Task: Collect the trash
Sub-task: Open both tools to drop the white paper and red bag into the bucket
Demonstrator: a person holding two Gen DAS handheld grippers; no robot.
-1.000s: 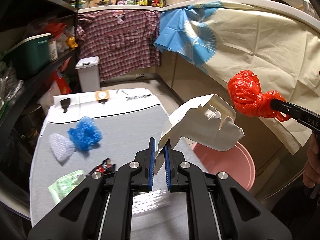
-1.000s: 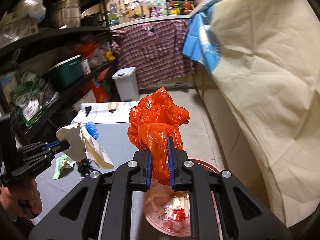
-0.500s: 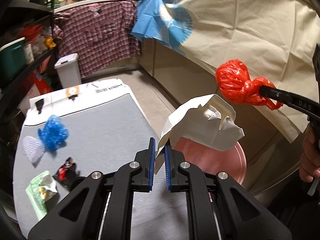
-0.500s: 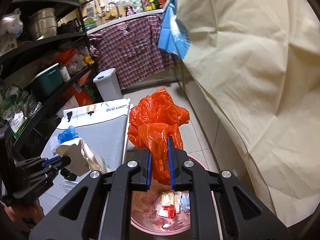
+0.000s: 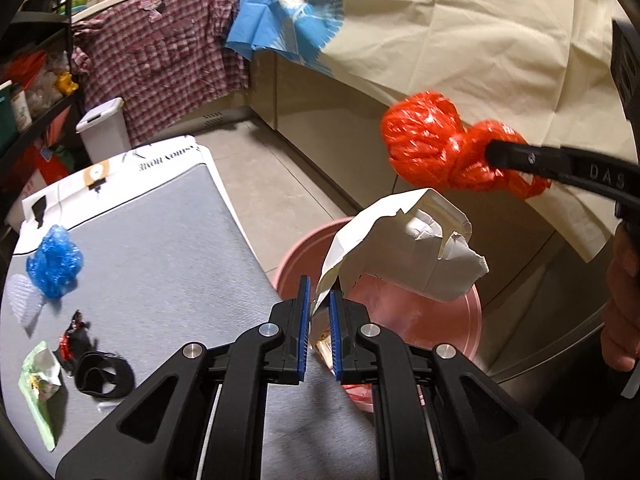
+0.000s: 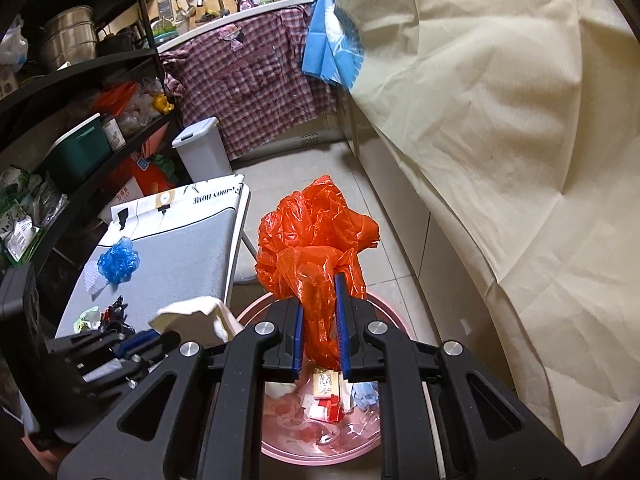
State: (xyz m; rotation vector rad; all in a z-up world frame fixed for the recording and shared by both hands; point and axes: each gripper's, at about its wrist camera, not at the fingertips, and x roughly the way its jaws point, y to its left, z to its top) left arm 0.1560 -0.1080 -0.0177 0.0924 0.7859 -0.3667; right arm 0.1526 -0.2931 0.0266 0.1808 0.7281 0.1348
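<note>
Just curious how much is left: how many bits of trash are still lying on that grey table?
5, possibly more hidden: blue plastic wad and white mesh at the far left, red-black wrapper, black band and green packet nearer.

bin mouth: open at 6 o'clock below red bag
bench edge: close at 9 o'clock
sheet: walls 3 o'clock

The bag is orange-red; the carton white; the bin pink, with red, white and pale blue scraps in it; the wad on the table is blue, the table grey with a white, black-lettered end; the wrapper is pale green; the strap black; both grippers are black with 2 blue pads each; the shirt is red-and-white check; the sheet cream; the cloth blue with a white fan print.
</note>
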